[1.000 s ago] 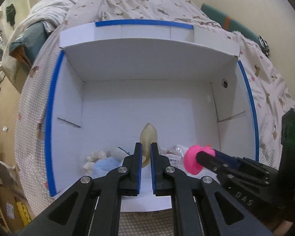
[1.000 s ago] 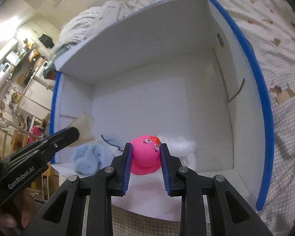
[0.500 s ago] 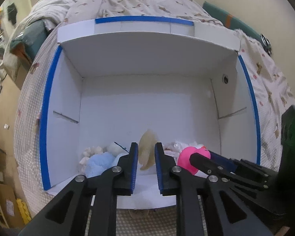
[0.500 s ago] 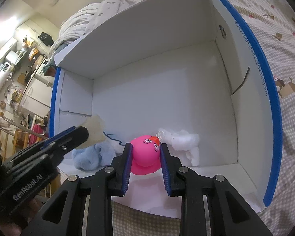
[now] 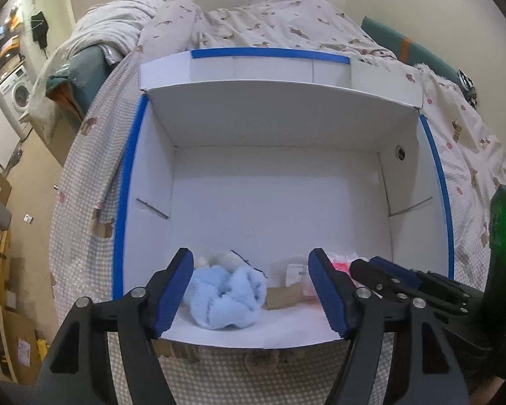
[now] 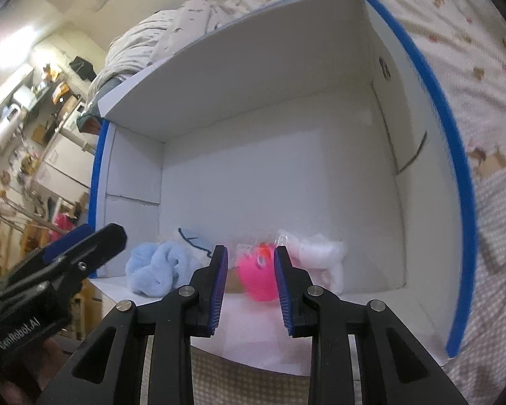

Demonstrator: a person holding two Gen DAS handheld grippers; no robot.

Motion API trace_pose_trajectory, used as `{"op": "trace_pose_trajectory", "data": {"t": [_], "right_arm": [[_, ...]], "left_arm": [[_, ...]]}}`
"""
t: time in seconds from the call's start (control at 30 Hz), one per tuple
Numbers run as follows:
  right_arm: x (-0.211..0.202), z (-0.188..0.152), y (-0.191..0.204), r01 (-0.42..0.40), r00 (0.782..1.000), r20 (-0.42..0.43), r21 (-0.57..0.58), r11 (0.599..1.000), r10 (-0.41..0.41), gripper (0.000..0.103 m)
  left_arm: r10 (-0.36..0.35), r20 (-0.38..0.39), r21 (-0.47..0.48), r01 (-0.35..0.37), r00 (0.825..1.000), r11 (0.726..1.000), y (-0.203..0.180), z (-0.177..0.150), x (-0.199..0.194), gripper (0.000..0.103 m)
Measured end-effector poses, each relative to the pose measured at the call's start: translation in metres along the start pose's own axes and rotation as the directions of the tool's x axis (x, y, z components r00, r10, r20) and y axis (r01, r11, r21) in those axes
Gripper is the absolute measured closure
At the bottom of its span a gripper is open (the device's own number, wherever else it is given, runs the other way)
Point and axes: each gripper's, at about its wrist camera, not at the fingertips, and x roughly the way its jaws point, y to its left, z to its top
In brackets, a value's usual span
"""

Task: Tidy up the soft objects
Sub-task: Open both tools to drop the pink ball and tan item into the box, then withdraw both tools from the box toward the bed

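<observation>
Through the left wrist camera, our left gripper [image 5: 253, 293] holds its jaws spread wide and empty, a blue plush [image 5: 224, 298] lying between them inside the white box [image 5: 273, 202].

Through the right wrist camera, our right gripper [image 6: 250, 285] is parted, its jaws flanking the pink toy [image 6: 257, 278], contact unclear.
</observation>
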Motion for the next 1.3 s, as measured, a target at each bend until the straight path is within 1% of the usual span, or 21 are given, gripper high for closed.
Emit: {"op": "trace_pose_trajectory", "data": {"t": [0.03, 0.07, 0.1, 0.13, 0.3, 0.4, 0.5, 0.6, 0.73, 0.87, 0.97, 1.07, 1.13, 1.23, 1.3], "right_arm": [[-0.002, 0.000, 0.002, 0.009, 1.000, 0.010, -0.013, 1.000, -0.009, 0.065], [-0.004, 0.000, 0.003, 0.010, 1.000, 0.019, -0.017, 1.000, -0.010, 0.057], [-0.006, 0.000, 0.004, 0.011, 0.999, 0.032, -0.020, 1.000, -0.011, 0.034], [-0.009, 0.000, 0.004, 0.014, 0.999, 0.048, -0.023, 1.000, -0.013, 0.028], [-0.021, -0.004, 0.008, 0.031, 0.995, 0.098, -0.060, 0.998, -0.025, 0.028], [-0.028, -0.008, 0.009, 0.043, 0.993, 0.109, -0.066, 0.997, -0.036, 0.028], [-0.034, -0.015, 0.010, 0.058, 0.993, 0.110, -0.073, 0.996, -0.050, 0.028], [-0.040, -0.022, 0.014, 0.069, 0.992, 0.116, -0.094, 0.993, -0.058, 0.028], [-0.046, -0.035, 0.015, 0.063, 0.992, 0.110, -0.092, 0.994, -0.053, 0.028], [-0.048, -0.051, 0.019, 0.075, 0.993, 0.100, -0.087, 0.993, -0.066, 0.028], [-0.054, -0.064, 0.022, 0.099, 0.990, 0.108, -0.096, 0.990, -0.088, 0.028], [-0.053, -0.077, 0.018, 0.092, 0.993, 0.084, -0.064, 0.994, -0.087, 0.028], [-0.046, -0.083, 0.016, 0.104, 0.994, 0.048, -0.058, 0.993, -0.102, 0.028], [-0.030, -0.088, 0.021, 0.140, 0.990, 0.001, -0.092, 0.986, -0.140, 0.028], [-0.016, -0.090, 0.024, 0.150, 0.987, -0.037, -0.109, 0.983, -0.154, 0.028]], "left_arm": [[0.001, 0.002, -0.009, -0.001, 1.000, 1.000, 0.004, -0.001, -0.002, 0.035], [0.002, 0.002, -0.014, -0.002, 1.000, 1.000, 0.007, -0.001, -0.003, 0.035], [0.004, 0.002, -0.018, -0.004, 1.000, 1.000, 0.009, -0.002, -0.004, 0.035], [0.007, 0.002, -0.023, -0.007, 1.000, 1.000, 0.012, -0.003, -0.005, 0.035], [0.017, 0.019, -0.013, -0.017, 1.000, 1.000, 0.021, -0.011, -0.016, 0.035], [0.023, 0.028, -0.006, -0.022, 0.999, 1.000, 0.030, -0.018, -0.021, 0.035], [0.028, 0.027, -0.025, -0.027, 0.999, 0.999, 0.042, -0.026, -0.024, 0.035], [0.017, 0.010, -0.044, -0.016, 1.000, 0.999, 0.055, -0.036, -0.028, 0.035], [0.032, 0.011, -0.036, -0.032, 0.999, 0.999, 0.064, -0.049, -0.035, 0.035], [0.036, -0.007, -0.054, -0.036, 0.999, 0.998, 0.071, -0.061, -0.032, 0.035], [0.055, -0.020, -0.091, -0.057, 0.998, 0.994, 0.083, -0.075, -0.027, 0.035], [0.076, -0.050, -0.125, -0.082, 0.996, 0.989, 0.093, -0.085, -0.019, 0.035], [0.067, -0.071, -0.153, -0.078, 0.995, 0.985, 0.098, -0.088, -0.014, 0.035], [0.058, -0.083, -0.184, -0.072, 0.995, 0.980, 0.105, -0.090, -0.013, 0.035], [0.055, -0.092, -0.196, -0.073, 0.994, 0.978, 0.107, -0.090, -0.012, 0.035]]}}
